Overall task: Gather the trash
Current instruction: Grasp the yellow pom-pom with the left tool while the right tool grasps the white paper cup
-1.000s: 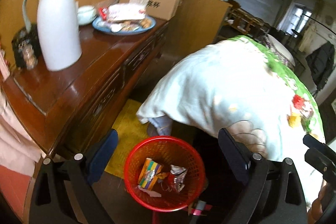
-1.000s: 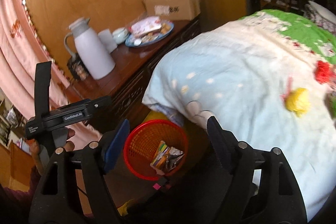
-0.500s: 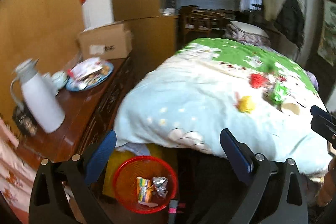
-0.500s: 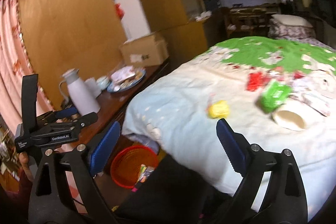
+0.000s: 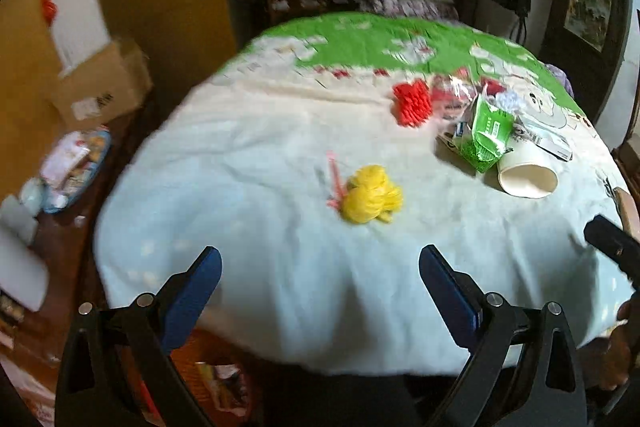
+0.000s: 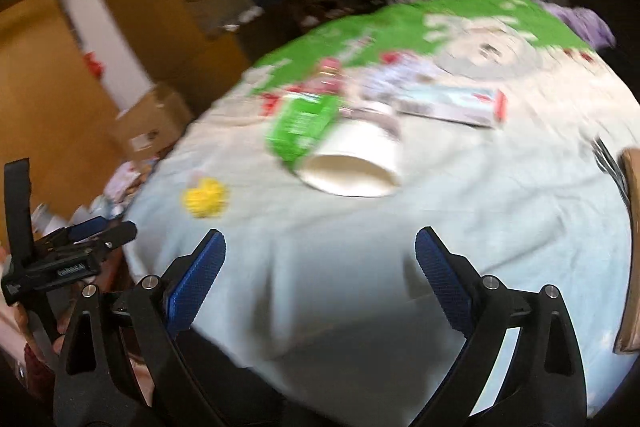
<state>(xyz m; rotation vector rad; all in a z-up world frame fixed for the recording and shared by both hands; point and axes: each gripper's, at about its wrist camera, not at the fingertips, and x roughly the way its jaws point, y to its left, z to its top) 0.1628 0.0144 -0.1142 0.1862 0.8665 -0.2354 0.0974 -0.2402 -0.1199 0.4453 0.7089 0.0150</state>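
Trash lies scattered on the bed [image 5: 260,259]: a crumpled yellow wrapper [image 5: 372,194] nearest me, a crinkly red wad [image 5: 413,102] farther back, and to the right a glossy green packet [image 5: 489,131] resting against a tipped white paper cup [image 5: 527,174]. My left gripper [image 5: 320,279] and right gripper [image 6: 320,261] both hang wide apart, empty, above the wrinkled pale quilt.

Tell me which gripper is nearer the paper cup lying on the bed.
Right. The right gripper points almost straight at the paper cup, just ahead of its open fingers. The left gripper faces the yellow wad, with the cup off to its right.
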